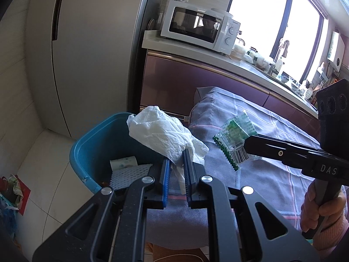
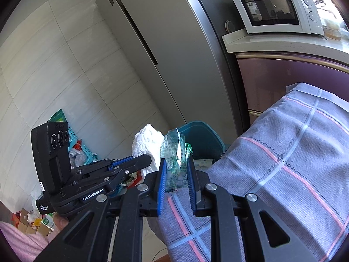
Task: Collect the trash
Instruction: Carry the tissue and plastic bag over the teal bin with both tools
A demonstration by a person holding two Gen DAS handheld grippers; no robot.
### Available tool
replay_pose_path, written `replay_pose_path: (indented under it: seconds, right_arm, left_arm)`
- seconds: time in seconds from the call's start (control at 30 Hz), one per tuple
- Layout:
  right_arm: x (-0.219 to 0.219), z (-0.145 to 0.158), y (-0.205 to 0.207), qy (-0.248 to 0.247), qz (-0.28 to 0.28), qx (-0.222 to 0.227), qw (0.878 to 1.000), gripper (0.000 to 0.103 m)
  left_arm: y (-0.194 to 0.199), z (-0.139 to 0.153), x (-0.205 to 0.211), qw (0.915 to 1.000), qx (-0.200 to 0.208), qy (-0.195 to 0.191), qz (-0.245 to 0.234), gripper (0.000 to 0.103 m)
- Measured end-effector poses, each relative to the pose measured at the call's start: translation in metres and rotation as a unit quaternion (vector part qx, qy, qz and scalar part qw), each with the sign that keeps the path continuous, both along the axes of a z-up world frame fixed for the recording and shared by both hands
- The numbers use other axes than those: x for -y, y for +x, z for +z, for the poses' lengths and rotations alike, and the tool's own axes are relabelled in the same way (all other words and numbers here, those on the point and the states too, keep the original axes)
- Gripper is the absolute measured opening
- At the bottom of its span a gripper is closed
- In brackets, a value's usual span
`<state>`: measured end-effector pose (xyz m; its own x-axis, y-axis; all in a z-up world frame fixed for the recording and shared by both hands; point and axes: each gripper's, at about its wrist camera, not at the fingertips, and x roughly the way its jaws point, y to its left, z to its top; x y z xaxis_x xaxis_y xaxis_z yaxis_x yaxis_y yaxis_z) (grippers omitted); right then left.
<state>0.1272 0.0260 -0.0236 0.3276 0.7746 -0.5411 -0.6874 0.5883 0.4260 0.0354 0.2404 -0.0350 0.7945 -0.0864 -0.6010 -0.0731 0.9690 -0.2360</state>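
Note:
My left gripper point(image 1: 177, 159) is shut on a crumpled white paper towel point(image 1: 161, 133), held over the near rim of a blue bin point(image 1: 91, 139). My right gripper point(image 2: 176, 163) is shut on a green plastic wrapper point(image 2: 175, 152); in the left wrist view that wrapper point(image 1: 234, 139) hangs from the right gripper point(image 1: 248, 145) above the checked cloth. In the right wrist view the left gripper point(image 2: 150, 160) holds the paper towel point(image 2: 148, 144) left of the wrapper, with the blue bin point(image 2: 202, 133) just behind both. Paper scraps lie inside the bin.
A table under a blue-grey checked cloth point(image 1: 250, 174) stands right of the bin. A tall grey fridge point(image 1: 87, 43) rises behind it. A white microwave point(image 1: 200, 26) sits on the counter point(image 1: 196, 50). Bags and clutter point(image 2: 76, 152) lie on the tiled floor at the left.

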Motion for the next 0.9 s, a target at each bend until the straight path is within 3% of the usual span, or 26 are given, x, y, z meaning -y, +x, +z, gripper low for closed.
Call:
replay_pose_path:
  seconds: [0.9]
  right_arm:
    - [-0.044,-0.009,0.018,-0.028,0.023,-0.013,0.999,0.017]
  left_arm:
    - [0.015,-0.017,-0.022,0.9991,-0.022,0.001,0.037,0.012]
